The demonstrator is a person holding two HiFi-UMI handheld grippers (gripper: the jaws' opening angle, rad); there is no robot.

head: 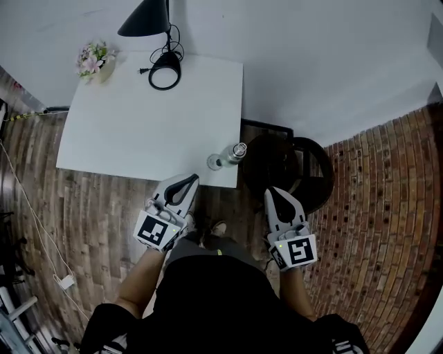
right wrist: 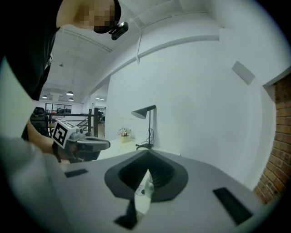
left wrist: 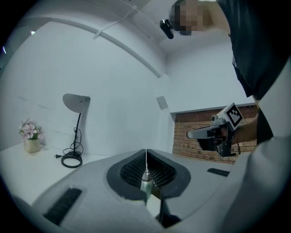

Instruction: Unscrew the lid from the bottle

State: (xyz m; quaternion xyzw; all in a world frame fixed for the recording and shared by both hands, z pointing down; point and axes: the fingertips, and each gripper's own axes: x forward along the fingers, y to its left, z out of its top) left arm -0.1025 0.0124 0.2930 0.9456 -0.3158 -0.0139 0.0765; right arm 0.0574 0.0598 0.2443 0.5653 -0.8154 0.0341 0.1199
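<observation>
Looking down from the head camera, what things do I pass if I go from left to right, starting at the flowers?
flowers → lamp → bottle → dark round stool

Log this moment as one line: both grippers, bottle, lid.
left gripper: shut, empty | right gripper: shut, empty | bottle: on table, untouched | lid: on

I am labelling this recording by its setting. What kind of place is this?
Probably an office or studio corner: a white table with a lamp and potted flowers, by a white wall, on a wood floor.
</observation>
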